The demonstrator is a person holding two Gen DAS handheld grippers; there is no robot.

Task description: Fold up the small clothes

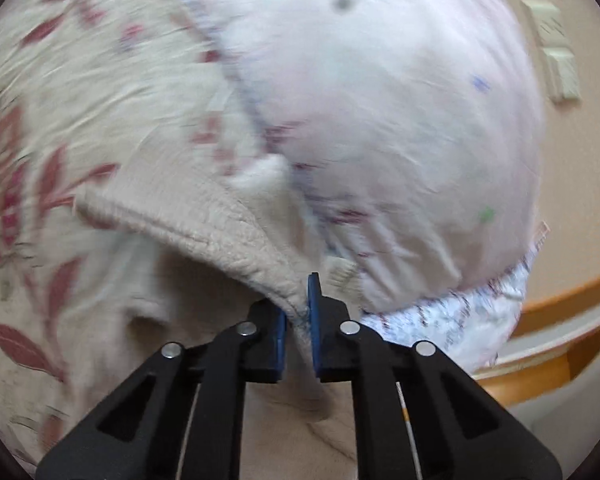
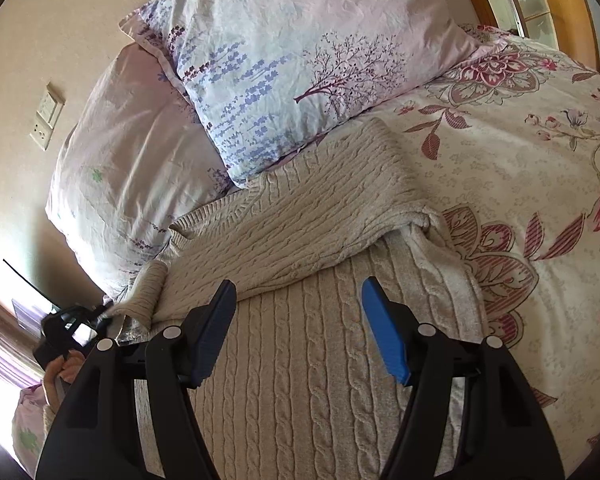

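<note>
A cream cable-knit sweater (image 2: 300, 360) lies on the bed, with one sleeve (image 2: 300, 224) folded across its body. My left gripper (image 1: 298, 312) is shut on the ribbed cuff (image 1: 204, 228) of the sweater's other sleeve and holds it lifted; the left wrist view is blurred. The left gripper also shows in the right wrist view (image 2: 72, 328) at the sweater's left edge, with the cuff (image 2: 148, 292) beside it. My right gripper (image 2: 300, 320) is open and empty, hovering just above the sweater's body.
The bed has a floral cover (image 2: 520, 160). Two lilac pillows (image 2: 300, 52) (image 2: 132, 152) lie past the sweater against the beige wall with its switch plates (image 2: 46, 116). A wooden frame (image 2: 560, 0) stands at the top right.
</note>
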